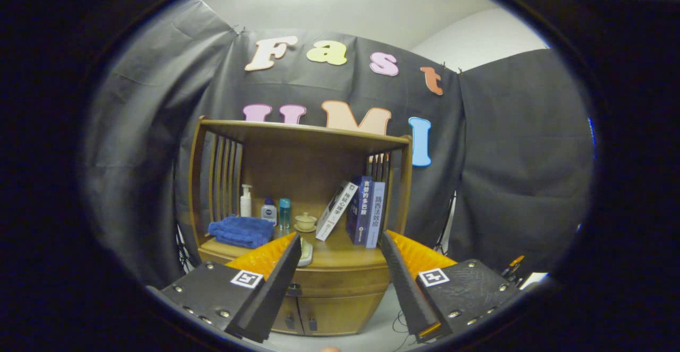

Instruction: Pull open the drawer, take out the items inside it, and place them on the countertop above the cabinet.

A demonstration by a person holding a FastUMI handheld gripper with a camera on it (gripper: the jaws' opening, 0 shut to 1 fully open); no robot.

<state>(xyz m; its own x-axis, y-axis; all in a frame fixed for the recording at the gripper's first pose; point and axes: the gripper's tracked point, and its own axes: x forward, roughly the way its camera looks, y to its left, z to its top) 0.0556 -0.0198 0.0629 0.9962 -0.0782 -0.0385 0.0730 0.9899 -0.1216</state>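
Gripper fingers spread wide, holding nothing, well short of the wooden cabinet. Drawer is shut, at 12 o'clock between the fingers, under the countertop. On top: blue towel at 10 o'clock, books at 1 o'clock.

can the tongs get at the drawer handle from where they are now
Probably yes. The tongs are open and empty, short of the cabinet, and the closed drawer lies straight ahead between the fingers. Its handle peeks beside one finger with nothing in front of it.
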